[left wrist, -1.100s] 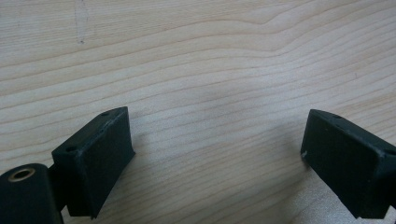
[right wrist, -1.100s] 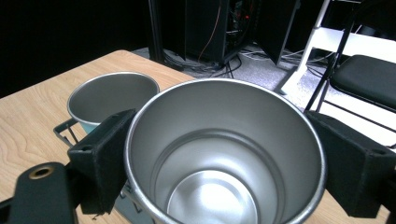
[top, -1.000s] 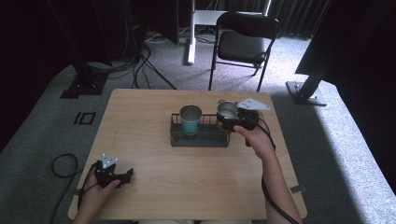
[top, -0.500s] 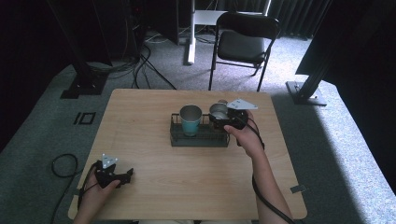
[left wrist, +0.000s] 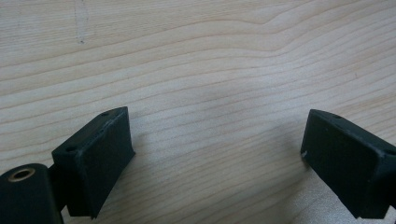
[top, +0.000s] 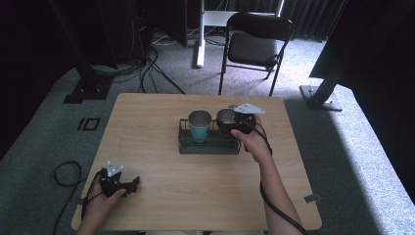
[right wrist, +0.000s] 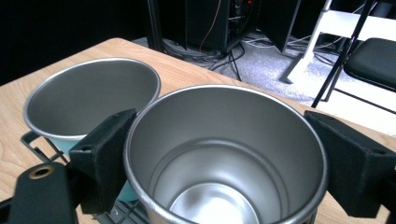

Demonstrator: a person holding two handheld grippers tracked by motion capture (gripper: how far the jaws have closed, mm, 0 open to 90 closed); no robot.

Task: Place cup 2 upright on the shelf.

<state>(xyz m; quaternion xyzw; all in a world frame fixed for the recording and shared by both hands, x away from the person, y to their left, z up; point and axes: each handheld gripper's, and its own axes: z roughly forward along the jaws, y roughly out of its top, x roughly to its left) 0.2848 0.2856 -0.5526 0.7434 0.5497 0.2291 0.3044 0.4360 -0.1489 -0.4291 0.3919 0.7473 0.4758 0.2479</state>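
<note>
- The right claw [top: 229, 121] has its black jaws set on either side of a plain steel cup [right wrist: 224, 154], closed around its wall just below the rim.
- That cup stands at the right end of a dark wire rack [top: 209, 146], mid-desk toward the far side.
- Just left of it in the rack stands a steel cup with a teal base [top: 199, 125].
- The left claw [left wrist: 215, 158] rests open on the light wooden desk [top: 147, 122] at the near left corner, with nothing between its jaws.

Two cups in the rack [top: 209, 147] mid-table — teal cup [top: 199, 125] left, steel cup [top: 226, 117] right.
</note>
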